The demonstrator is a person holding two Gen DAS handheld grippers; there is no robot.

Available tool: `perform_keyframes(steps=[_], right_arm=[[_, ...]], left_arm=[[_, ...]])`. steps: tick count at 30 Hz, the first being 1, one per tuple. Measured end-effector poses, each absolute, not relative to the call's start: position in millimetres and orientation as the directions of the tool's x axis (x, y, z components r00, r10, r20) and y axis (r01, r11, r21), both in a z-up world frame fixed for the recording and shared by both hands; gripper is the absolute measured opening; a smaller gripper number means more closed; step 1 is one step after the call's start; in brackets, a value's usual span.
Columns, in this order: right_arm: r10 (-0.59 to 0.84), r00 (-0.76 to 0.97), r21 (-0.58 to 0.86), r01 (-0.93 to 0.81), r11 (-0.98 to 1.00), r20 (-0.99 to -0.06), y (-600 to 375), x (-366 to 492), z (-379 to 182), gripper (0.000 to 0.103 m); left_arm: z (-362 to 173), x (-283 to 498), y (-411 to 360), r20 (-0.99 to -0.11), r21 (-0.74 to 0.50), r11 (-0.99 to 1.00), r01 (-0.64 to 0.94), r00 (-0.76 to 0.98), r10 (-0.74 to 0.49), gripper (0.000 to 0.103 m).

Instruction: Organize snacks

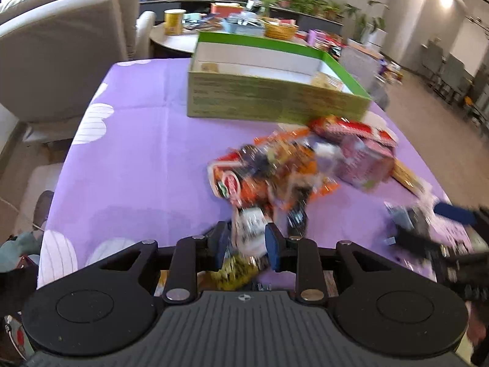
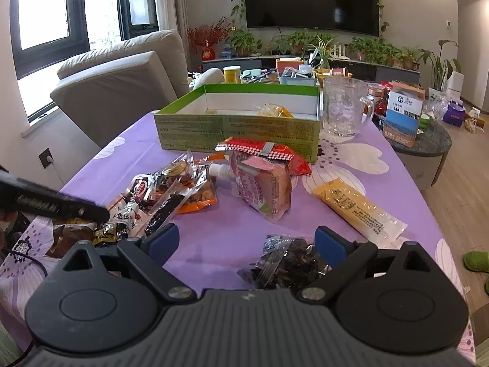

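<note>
A green open box (image 1: 275,101) stands at the far side of the purple tablecloth (image 1: 137,159); it also shows in the right wrist view (image 2: 238,128) with a few snacks inside. A pile of snack packets (image 1: 275,168) lies in front of it. My left gripper (image 1: 247,247) is shut on a small white packet (image 1: 249,232), blurred by motion. My right gripper (image 2: 247,241) is open, its jaws wide apart above a dark packet (image 2: 284,263). A pink pack (image 2: 266,189), a red pack (image 2: 266,151) and a yellow packet (image 2: 357,208) lie ahead of it.
A glass mug (image 2: 343,107) stands right of the box. A sofa (image 2: 122,88) is on the left. A cluttered round table (image 2: 424,140) sits at the right. The left gripper's arm (image 2: 52,205) crosses the left edge of the right wrist view.
</note>
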State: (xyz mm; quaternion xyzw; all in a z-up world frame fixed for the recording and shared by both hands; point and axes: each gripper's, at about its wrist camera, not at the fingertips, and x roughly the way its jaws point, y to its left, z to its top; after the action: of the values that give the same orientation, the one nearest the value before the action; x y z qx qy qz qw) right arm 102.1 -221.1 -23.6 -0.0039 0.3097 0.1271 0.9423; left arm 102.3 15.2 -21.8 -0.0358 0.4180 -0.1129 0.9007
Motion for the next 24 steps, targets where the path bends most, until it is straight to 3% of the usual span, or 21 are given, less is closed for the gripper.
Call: perform_keyframes(steps=[4,8,12,16,24], right_arm=[[0.243,0.764,0.069,-0.252,0.965,-0.597,-217,103,-27,0.080],[0.241,0.760,0.056,-0.261,0.964,-0.603,-216,103,-30,0.080],[0.253,0.752,0.081,-0.259,0.962,-0.608,-217,104,-33,0.080],[0.269,0.759,0.074,-0.282,0.957,-0.592,-213,100,-32,0.080],[0.345,0.764,0.118,-0.337,0.934,-0.545,-213,87,-27,0.080]], left_arm=[[-32,121,10,-0.772,-0.176,0.972,0.154,0.592,-0.233,0.031],[-42,126,12,-0.771,-0.265,0.954,0.141,0.564,-0.297,0.030],[-44,125,13,-0.755,-0.277,0.952,0.133,0.582,-0.301,0.027],[-39,120,20,-0.715,-0.306,0.943,0.133,0.622,-0.320,0.012],[-16,106,34,-0.664,-0.246,0.962,0.116,0.703,-0.255,0.006]])
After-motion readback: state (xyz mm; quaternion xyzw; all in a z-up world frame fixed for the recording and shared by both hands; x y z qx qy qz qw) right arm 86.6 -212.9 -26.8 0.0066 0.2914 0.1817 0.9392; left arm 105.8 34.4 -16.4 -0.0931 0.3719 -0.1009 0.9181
